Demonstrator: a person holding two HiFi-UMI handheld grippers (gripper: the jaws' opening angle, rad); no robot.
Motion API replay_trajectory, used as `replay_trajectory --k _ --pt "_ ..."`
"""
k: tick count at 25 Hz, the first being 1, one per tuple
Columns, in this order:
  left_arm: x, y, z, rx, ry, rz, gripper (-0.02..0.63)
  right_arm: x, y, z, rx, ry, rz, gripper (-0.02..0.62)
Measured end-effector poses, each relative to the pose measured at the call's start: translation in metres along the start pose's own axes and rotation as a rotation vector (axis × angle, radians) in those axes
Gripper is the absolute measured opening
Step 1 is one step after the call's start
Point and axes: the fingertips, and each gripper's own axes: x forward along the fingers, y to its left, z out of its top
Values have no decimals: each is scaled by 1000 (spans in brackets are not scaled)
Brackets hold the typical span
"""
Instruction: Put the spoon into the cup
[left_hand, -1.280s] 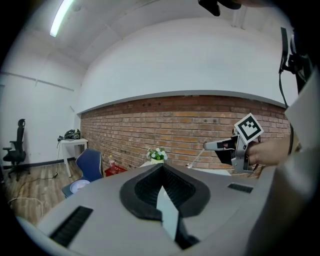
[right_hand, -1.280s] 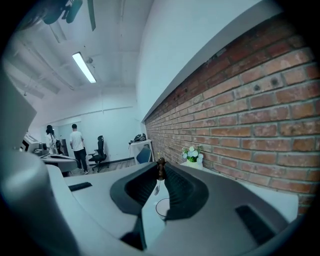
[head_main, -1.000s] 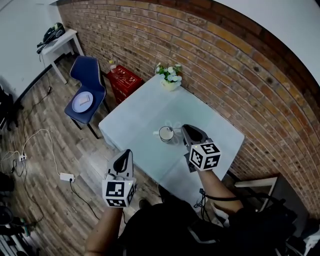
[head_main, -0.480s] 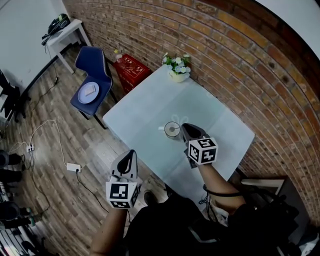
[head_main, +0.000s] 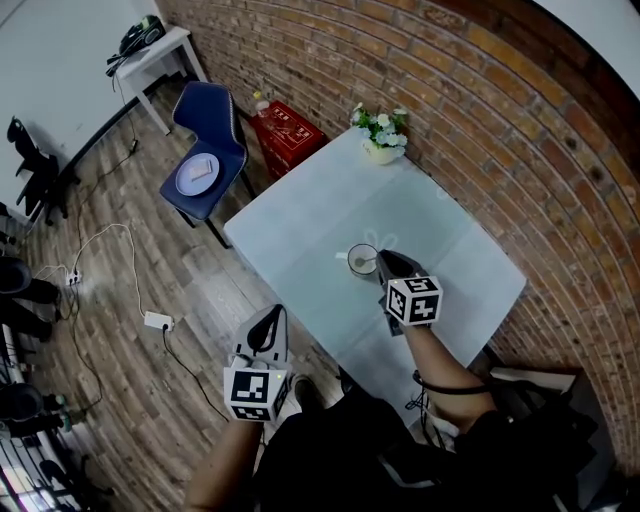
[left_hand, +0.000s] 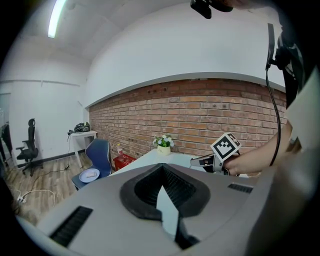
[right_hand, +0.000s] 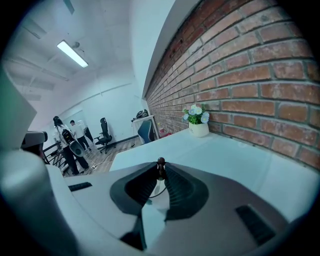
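**Item 1, right gripper** (head_main: 384, 262): jaws nearly together, pinching the thin handle of the spoon (right_hand: 160, 163). The handle's dark knobbed end stands just above the jaw tips, and the rest hangs down between the pads and out of sight.

**Item 2, cup** (head_main: 360, 261): white, upright on the table (head_main: 300, 230), directly ahead of and below the right gripper's tips. In the head view the tips meet its rim. A pale shape lies inside the mouth, probably the spoon's bowl end, though it is too small to be sure.

**Item 3, left gripper** (head_main: 272, 320): jaws pressed together with nothing between them. It is held off the table's near edge, well apart from the cup, and takes no part.

**Item 4, surroundings:** a flower pot (head_main: 383, 150) stands on the table well beyond the right gripper. A blue chair (head_main: 210, 150) bearing a plate (head_main: 197, 173) stands on the floor far ahead of the left gripper.

**Status:** the spoon is picked up and brought to the cup, apparently with its lower end at or inside the mouth. Left to do, by judgement: lower it fully if needed, spread the jaws to release it, and lift away without tipping the cup.
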Motion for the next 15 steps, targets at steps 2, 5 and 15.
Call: replay_trajectory --k 2,5,15 --pt "-3 4 0 0 3 12 8 5 1 -2 2 6 1 57" --pt "-7 6 -1 -2 7 25 8 10 0 -6 2 22 -2 57" --pt "-13 5 -8 -12 15 37 8 17 -6 -15 15 41 -14 57"
